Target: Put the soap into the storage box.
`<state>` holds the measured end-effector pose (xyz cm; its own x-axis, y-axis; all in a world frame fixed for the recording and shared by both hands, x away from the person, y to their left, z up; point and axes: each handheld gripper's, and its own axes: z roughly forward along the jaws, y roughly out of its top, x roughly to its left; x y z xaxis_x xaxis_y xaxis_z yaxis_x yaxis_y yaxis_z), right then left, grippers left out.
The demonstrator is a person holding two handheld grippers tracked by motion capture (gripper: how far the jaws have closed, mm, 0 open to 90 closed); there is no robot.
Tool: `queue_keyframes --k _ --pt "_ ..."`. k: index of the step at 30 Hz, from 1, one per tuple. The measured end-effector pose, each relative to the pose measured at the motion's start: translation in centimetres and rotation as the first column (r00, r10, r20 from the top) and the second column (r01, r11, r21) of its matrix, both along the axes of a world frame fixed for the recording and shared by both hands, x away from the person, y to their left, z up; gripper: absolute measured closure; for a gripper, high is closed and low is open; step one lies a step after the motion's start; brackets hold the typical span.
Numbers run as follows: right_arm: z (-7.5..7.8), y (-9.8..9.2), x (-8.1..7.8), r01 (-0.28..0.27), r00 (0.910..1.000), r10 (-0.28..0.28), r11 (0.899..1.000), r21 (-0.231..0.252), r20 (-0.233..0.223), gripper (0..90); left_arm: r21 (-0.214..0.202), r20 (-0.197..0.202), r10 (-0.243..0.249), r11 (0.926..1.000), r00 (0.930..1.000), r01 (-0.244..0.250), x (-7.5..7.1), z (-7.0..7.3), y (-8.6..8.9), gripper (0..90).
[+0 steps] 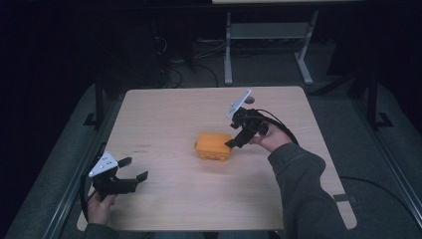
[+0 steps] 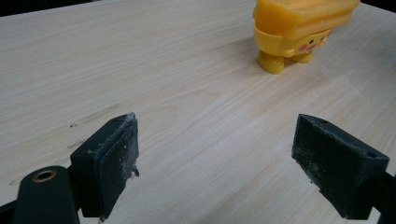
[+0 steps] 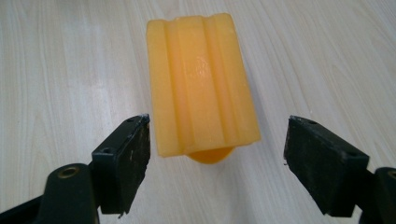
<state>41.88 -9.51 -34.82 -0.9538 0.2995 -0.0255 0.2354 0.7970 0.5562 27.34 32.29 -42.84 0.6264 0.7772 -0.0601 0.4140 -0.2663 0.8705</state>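
While the room around it lies dark, with cables on the floor and the pale legs of another table (image 1: 263, 45) at the back, the light wooden table (image 1: 164, 114) carries a faint scuff mark toward its left side. At the near left corner the left gripper (image 1: 135, 169) hovers just over the wood, its jaws spread wide with nothing between them, well apart from the toy. Near the middle of the table stands the yellow toy (image 1: 214, 146), a blocky figure with a ridged slab on top; the left gripper view shows its small feet (image 2: 272, 63) on the wood and a face with pink cheeks (image 2: 309, 45) on its side. Its long axis runs across the table, one end toward the right gripper (image 1: 236, 139). That gripper is released too, jaws wide, lined up with the toy's near end, neither jaw touching it.
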Motion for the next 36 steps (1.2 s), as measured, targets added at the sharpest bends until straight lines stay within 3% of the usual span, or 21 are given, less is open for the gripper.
queue_keyframes --k 16,28,36 --pt "-0.6 -2.1 -0.7 0.049 0.9983 -0.049 0.999 0.001 -0.030 23.1 0.003 0.000 0.000 1.0000 1.0000 0.000 0.0 0.0 0.0 14.1" --pt "-0.7 -3.5 -1.2 0.074 0.9968 -0.072 0.997 0.036 -0.034 24.9 0.004 0.000 0.001 1.0000 1.0000 -0.001 0.0 0.0 -0.1 14.1" --pt "-0.9 -4.5 -1.5 0.099 0.9942 -0.098 0.995 0.028 -0.045 25.0 0.009 -0.002 0.000 1.0000 1.0000 0.000 0.0 0.0 -0.1 14.1"
